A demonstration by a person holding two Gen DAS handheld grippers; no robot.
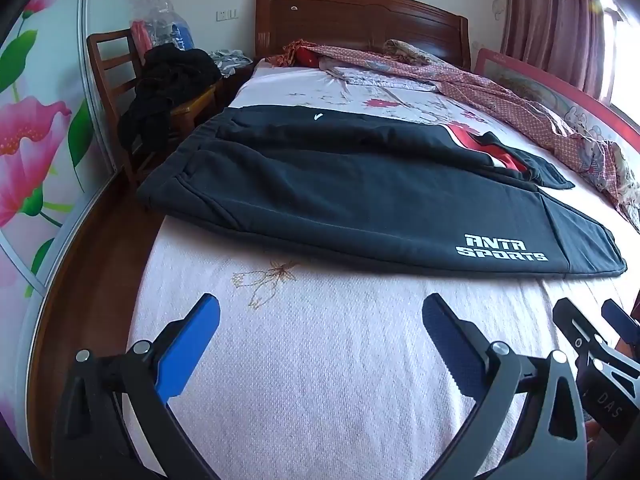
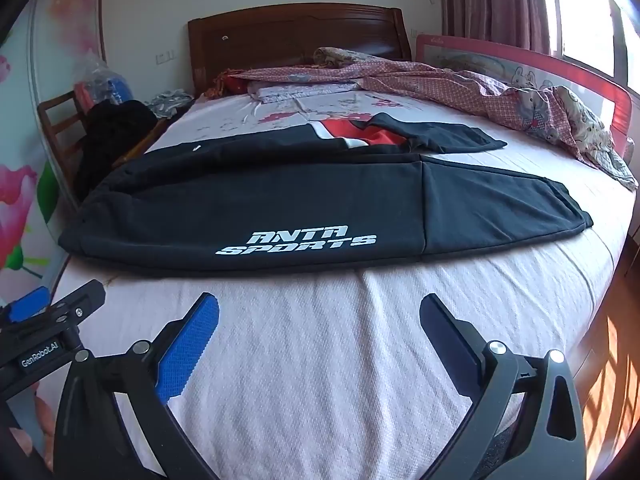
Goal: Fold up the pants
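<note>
- Blue pads line the fingers of both grippers, nearest to the cameras. The left gripper [image 1: 320, 312] has its jaws spread wide with nothing between them, above bare bedding.
- Beside it, the right gripper [image 2: 320, 312] is spread just as wide and also holds nothing. In the left wrist view it shows at the right edge [image 1: 592, 320].
- Under both grippers is the pale pink textured bed cover [image 2: 320, 360], with a faint flower print [image 1: 264, 280] on its near left part.
- Farther, the black pants [image 1: 340, 200] lie flat across the bed. The waistband [image 1: 188, 148] is at the left edge of the bed and the leg ends reach to the right. The near leg carries white letters "ANTA SPORTS" [image 2: 296, 240]. The pants touch neither gripper.
- Behind the near leg, the far leg [image 2: 440, 136] is bent over, and a red and white panel [image 2: 360, 132] shows there.
- Farther right, a crumpled patterned quilt [image 2: 500, 96] lies along the red bed rail [image 2: 560, 68].
- At the far end stands the brown wooden headboard [image 1: 360, 16].
- On the left, beside the bed, a wooden chair [image 1: 112, 64] carries dark clothes [image 1: 168, 80].
- Curtains [image 1: 552, 16] hang at the far right.
</note>
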